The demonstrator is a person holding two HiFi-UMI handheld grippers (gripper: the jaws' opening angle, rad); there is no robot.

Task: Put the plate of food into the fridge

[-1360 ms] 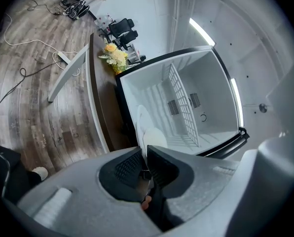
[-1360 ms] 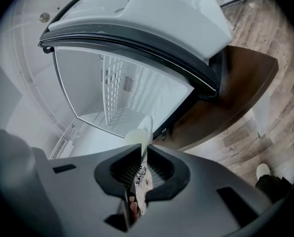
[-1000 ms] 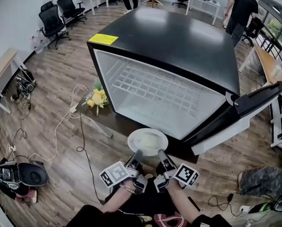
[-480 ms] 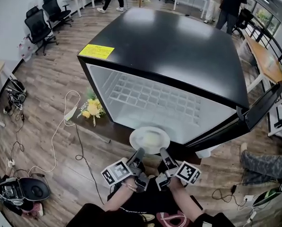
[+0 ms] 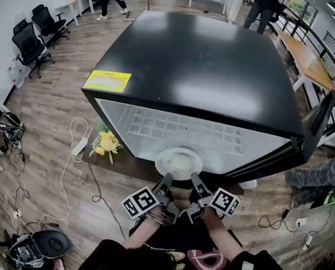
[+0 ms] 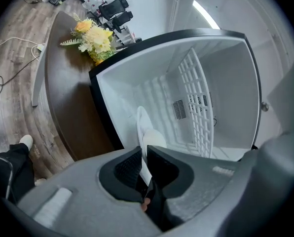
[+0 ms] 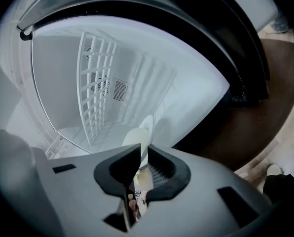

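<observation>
- Yellow flowers lie on the dark desk, left of the black fridge.
- The left tongs are nearly closed, pinching the near-left rim of the plate of food.
- The white plate, carrying a pale heap of food, is held between both tongs at the fridge's open front, with the white wire shelf beyond it.
- The right tongs are likewise clamped narrowly on the plate's near-right rim.
- The fridge door stands swung wide at the far right.
</observation>
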